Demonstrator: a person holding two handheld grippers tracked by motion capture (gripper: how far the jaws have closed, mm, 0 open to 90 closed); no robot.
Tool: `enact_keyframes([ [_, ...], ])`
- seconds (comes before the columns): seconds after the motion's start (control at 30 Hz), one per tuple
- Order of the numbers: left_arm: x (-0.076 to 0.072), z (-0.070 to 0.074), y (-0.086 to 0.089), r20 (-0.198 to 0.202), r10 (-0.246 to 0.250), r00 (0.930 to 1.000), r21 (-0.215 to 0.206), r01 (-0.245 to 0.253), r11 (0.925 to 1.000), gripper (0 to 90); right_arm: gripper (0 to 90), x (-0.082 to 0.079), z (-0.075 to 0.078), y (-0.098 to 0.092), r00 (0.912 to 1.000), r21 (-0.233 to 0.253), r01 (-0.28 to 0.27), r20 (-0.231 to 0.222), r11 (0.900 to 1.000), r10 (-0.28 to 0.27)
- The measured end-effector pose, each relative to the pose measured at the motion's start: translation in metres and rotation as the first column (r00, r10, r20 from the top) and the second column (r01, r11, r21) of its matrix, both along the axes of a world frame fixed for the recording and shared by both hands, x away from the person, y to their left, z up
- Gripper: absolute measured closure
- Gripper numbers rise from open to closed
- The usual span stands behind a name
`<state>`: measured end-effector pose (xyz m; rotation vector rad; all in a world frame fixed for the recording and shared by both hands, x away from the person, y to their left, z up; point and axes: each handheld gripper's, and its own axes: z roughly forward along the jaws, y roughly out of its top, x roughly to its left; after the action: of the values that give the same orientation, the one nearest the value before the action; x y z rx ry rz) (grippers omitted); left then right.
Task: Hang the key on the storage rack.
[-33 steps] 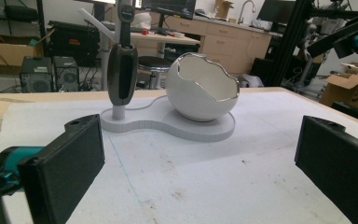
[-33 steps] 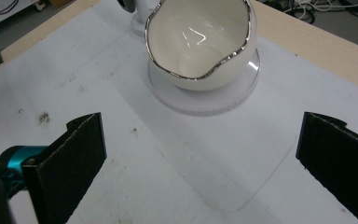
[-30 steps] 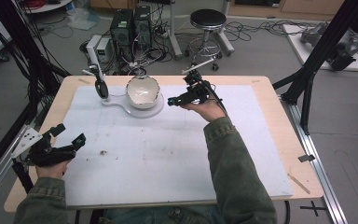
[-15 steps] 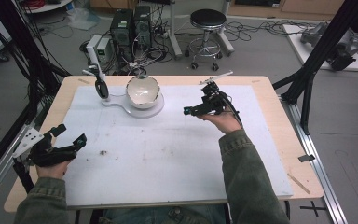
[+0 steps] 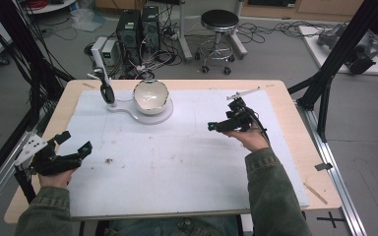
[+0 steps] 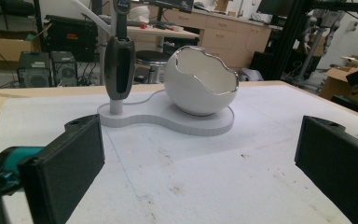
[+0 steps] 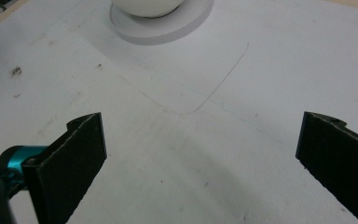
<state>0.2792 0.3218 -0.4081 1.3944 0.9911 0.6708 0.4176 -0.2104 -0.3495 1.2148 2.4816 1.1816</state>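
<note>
Right hand-held gripper (image 5: 215,126): jaws spread, empty, drawn back from egg-shaped bowl (image 5: 151,95) | left hand-held gripper (image 5: 74,143): spread, idle | bowl set on stand (image 5: 128,106), likely released.

Round stool (image 5: 219,20) behind the table (image 5: 295,147)

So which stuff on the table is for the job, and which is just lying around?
For the job:
white egg-shaped bowl
dark tool on its post
white base
left gripper
right gripper

Just lying about:
stool
computer boxes
</note>
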Motion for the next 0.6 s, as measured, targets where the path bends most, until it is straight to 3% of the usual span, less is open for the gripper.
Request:
enact_keyframes([
  [0.23,0.0,0.0,0.0,-0.007,-0.007,0.9999,0.0,0.007,1.0,1.8,0.6,-0.01,-0.004,-0.018,0.9991,0.024,0.017,0.039,1.0,-0.018],
  [0.4,0.0,-0.001,-0.001,-0.015,-0.012,0.9998,0.008,0.012,0.9999,1.8,0.5,-0.02,-0.007,-0.033,0.9961,0.074,0.037,0.077,0.997,-0.043],
  [0.6,0.0,-0.001,0.0,-0.024,-0.015,0.9996,0.017,0.015,0.9997,1.8,0.5,-0.03,-0.014,-0.048,0.9913,0.102,0.056,0.113,0.993,-0.067],
])
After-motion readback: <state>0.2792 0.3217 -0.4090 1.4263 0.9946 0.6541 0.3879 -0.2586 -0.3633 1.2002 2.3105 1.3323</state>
